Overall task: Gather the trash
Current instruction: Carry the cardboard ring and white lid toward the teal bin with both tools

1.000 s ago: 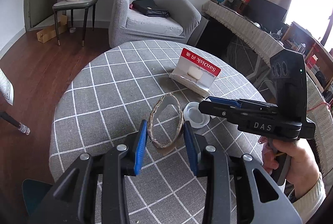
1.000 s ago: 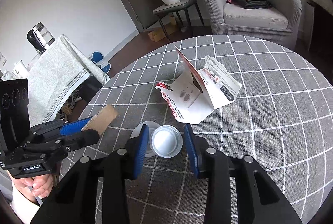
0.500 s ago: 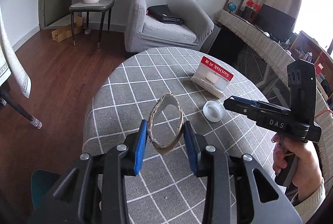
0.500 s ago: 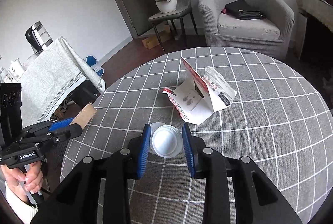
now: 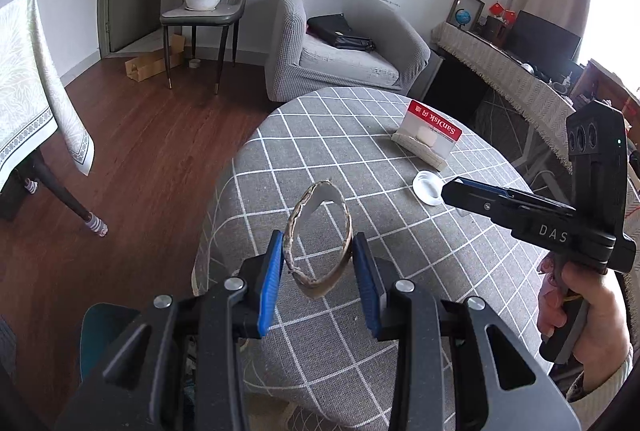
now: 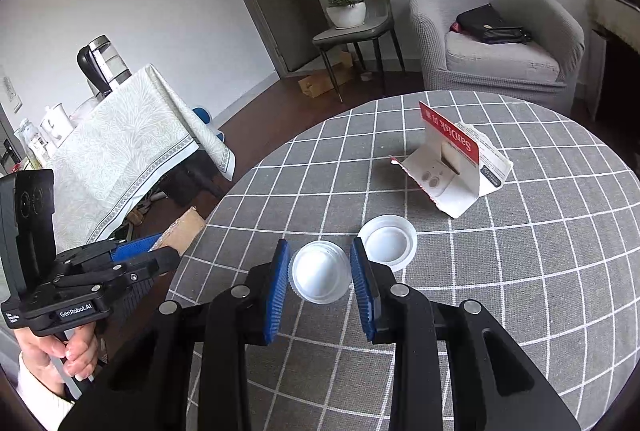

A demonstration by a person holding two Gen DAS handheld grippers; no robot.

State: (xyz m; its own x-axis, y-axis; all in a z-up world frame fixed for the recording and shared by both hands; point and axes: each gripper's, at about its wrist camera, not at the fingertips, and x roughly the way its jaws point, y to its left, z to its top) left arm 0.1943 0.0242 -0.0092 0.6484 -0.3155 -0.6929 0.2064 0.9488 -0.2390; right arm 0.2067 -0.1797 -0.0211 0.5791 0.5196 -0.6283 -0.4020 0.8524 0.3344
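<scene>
Since a second ago both grippers have drawn back from the table (image 5: 304, 151) toward its near edge and lifted a little, each carrying its piece of trash along; more floor shows in the left wrist view, and the table looks smaller in both. The left gripper (image 5: 318, 271) pinches a cardboard ring (image 5: 318, 231), squeezed to an oval between the blue pads, exactly as before — the ring now hangs over the table's edge rather than over its middle. The right gripper (image 6: 320, 279) is closed on a white cap (image 6: 320, 277), the pads pressing its ribbed rim on both sides, and the grip is unchanged. A second white cap (image 6: 387, 239) lies open side up on the checked cloth; earlier it sat half hidden behind the held one, and now it shows just beside the right-hand pad. The red and white package (image 6: 452, 163) stands folded open farther back, where it was. In the left wrist view the right gripper's tip covers part of the loose cap, and the held cap cannot be seen behind its fingers. In the right wrist view only a brown corner of the ring pokes past the left gripper's tip. The right hand (image 5: 580, 307) and left hand (image 6: 60, 351) are each cut off by the frame edge — only fingers and a pale cuff show.
</scene>
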